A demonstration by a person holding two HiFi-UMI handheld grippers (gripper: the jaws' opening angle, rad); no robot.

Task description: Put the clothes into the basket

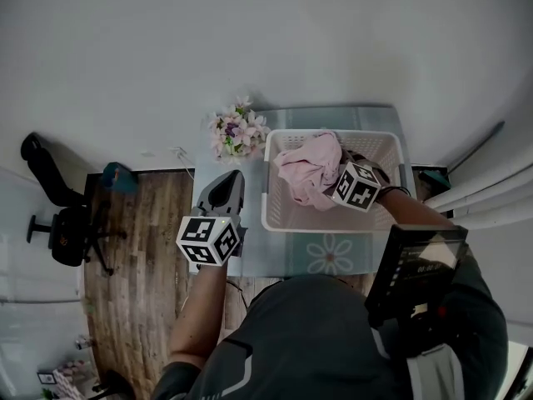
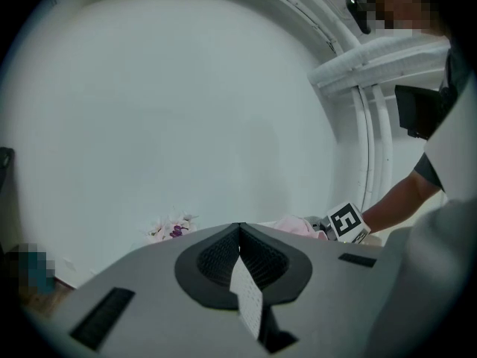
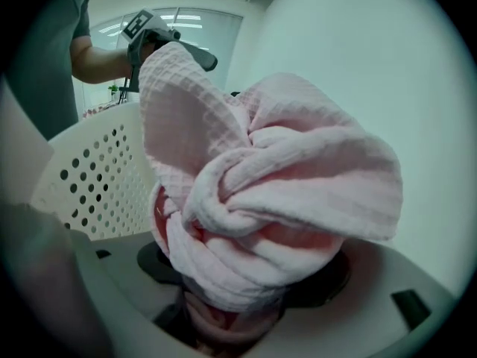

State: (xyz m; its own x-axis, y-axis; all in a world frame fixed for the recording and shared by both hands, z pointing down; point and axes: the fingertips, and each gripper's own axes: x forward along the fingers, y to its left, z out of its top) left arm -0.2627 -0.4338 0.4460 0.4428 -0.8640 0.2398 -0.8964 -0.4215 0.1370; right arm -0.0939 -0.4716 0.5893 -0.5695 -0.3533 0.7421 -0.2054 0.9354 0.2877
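Note:
A white perforated laundry basket (image 1: 268, 192) stands on the table. My right gripper (image 1: 336, 179) reaches over the basket from the right and is shut on a bunched pink waffle-weave cloth (image 1: 310, 170). In the right gripper view the cloth (image 3: 268, 177) fills the space between the jaws and hides the fingertips of the right gripper (image 3: 238, 304); the basket wall (image 3: 97, 185) is at the left. My left gripper (image 1: 226, 187) hovers left of the basket with its jaws shut on nothing, seen closed along a seam in the left gripper view (image 2: 240, 227).
A bunch of artificial flowers (image 1: 237, 132) sits just beyond the basket's left corner. The table has a pale cloth with a flower print (image 1: 331, 253). An office chair (image 1: 67, 223) stands on the wooden floor at far left. A white wall rises behind.

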